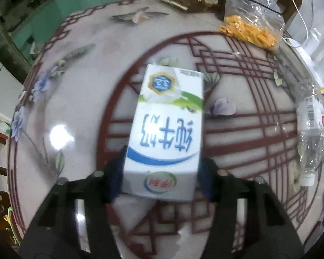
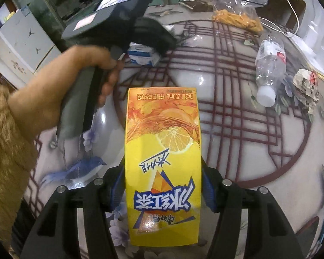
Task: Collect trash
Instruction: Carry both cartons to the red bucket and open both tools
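**Two cartons clamped, one in each gripper, above a patterned worktop**

Where the left wrist camera looks down along its fingers, the left gripper point(image 1: 161, 172) has its jaws closed on a white and blue milk carton point(image 1: 166, 127), blue pads pressing both side walls near the carton's close end. The carton runs away from the jaws, its print upside down, and is slightly blurred. Beneath it lies the round worktop point(image 1: 86, 99), glossy, with red lattice lines and painted flowers. Far to the right of the jaws a clear plastic bottle point(image 1: 311, 129) lies on its side, white cap toward the camera. Well ahead and to the right sits a clear bag of orange pieces point(image 1: 252, 19). A blue object at the right edge is too cropped to identify.

In the right wrist view, the right gripper point(image 2: 163, 187) has its jaws clamped on a yellow iced tea carton point(image 2: 162, 164), pads against both long sides. Ahead and left of these jaws a hand point(image 2: 60, 86), cuffed in a tan fuzzy sleeve point(image 2: 4, 151), grips the handle of the left gripper, with the milk carton partly visible beneath it. Ahead and right of the jaws lies the bottle, and just right of it a crumpled paper wad point(image 2: 306, 88). The bag stands further ahead.
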Tool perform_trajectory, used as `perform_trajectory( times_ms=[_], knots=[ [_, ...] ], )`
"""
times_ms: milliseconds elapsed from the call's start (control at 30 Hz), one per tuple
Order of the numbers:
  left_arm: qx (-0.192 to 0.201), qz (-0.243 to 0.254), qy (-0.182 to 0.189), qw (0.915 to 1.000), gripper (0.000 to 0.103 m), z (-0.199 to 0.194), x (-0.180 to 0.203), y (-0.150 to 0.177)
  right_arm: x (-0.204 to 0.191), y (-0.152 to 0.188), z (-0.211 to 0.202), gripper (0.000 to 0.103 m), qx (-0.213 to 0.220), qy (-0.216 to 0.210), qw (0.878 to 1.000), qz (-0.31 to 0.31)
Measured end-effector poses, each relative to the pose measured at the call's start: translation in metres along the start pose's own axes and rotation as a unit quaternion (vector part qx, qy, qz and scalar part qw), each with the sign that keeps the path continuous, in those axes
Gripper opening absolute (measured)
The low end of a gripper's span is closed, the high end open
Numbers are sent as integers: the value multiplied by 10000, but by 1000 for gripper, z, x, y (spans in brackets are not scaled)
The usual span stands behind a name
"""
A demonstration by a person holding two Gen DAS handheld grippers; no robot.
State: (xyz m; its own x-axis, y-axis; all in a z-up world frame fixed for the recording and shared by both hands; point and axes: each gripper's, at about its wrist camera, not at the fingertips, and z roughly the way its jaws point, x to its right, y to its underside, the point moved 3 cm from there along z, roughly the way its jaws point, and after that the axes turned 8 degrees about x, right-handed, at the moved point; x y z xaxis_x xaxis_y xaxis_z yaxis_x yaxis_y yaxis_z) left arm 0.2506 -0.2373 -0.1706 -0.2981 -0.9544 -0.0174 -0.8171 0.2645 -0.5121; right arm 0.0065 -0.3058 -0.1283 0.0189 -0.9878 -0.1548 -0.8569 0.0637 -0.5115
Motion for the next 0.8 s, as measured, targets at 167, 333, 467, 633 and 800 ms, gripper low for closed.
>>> perform_trajectory(
  times_ms=[167, 333, 467, 633, 800],
  knots=[
    [293, -113, 114, 9994, 52, -36, -13, 29, 0, -4, -5, 57, 165, -6, 9999, 36],
    [684, 112, 151, 9975, 52, -88, -30, 65, -5, -4, -11, 57, 293, -80, 9995, 59],
    [895, 328, 141, 9953, 53, -135, -47, 103, -9, -4, -18, 57, 437, -82, 9990, 32],
    [1100, 323, 76, 9934, 53, -177, -72, 144, -14, -5, -38, 57, 682, -372, 9967, 231],
    [1448, 294, -289, 9886, 53, -200, -95, 167, -23, -4, -56, 58, 1021, -178, 9946, 74]
  ],
)
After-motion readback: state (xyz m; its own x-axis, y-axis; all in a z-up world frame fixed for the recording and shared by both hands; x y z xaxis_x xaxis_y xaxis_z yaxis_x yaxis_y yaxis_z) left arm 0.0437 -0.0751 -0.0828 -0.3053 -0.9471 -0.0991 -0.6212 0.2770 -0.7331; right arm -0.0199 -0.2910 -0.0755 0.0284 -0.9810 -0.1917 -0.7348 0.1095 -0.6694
